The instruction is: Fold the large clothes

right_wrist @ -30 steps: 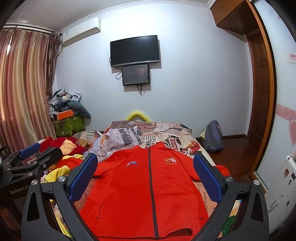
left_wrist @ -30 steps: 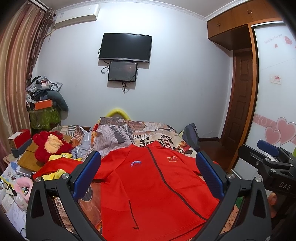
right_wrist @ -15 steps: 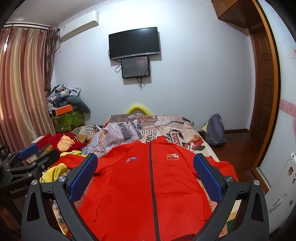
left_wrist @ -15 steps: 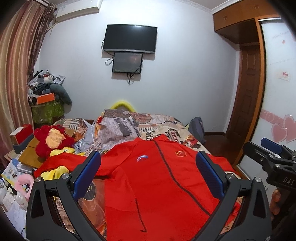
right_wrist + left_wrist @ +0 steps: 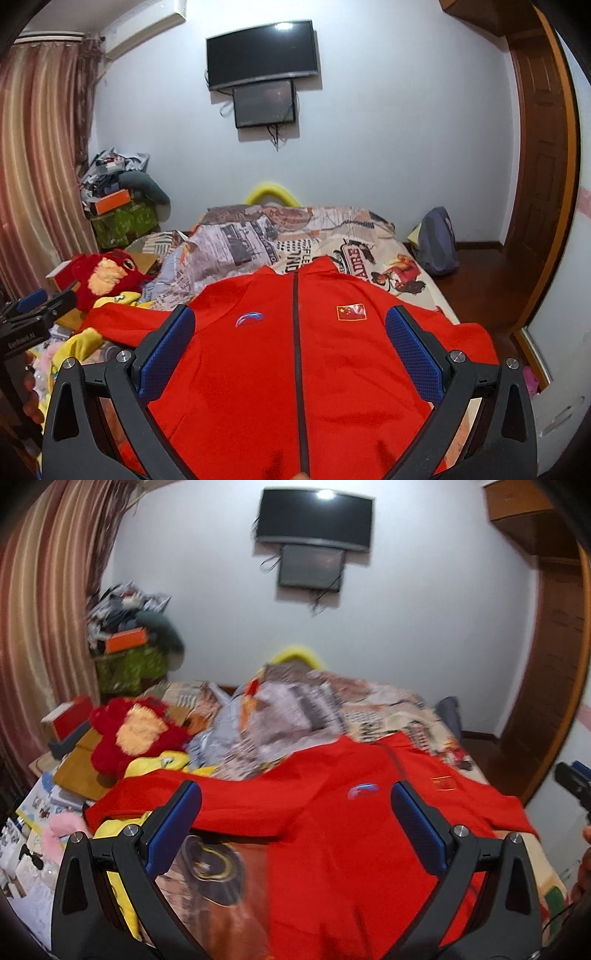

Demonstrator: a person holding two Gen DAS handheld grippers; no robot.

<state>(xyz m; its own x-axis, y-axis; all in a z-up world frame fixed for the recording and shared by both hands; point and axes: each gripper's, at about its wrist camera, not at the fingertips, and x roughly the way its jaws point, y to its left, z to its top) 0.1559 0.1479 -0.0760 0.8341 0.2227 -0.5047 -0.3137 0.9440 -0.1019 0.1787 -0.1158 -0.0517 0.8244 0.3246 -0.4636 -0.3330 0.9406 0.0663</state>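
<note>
Right wrist view: smooth red zip jacket spread flat on the printed bedsheet
Right gripper gapes wide, holding nothing; left gripper equally spread, empty, above the jacket's left sleeve.

Red jacket — dark zip; newsprint-patterned bedspread; striped pink-brown curtain.

Red zip-front jacket spread flat, front up, on the bed, collar toward 12 o'clock, dark zipper closed down the centre, flag patch at chest right of zip, blue-white logo left, sleeves reaching toward 9 and 3 o'clock.
</note>
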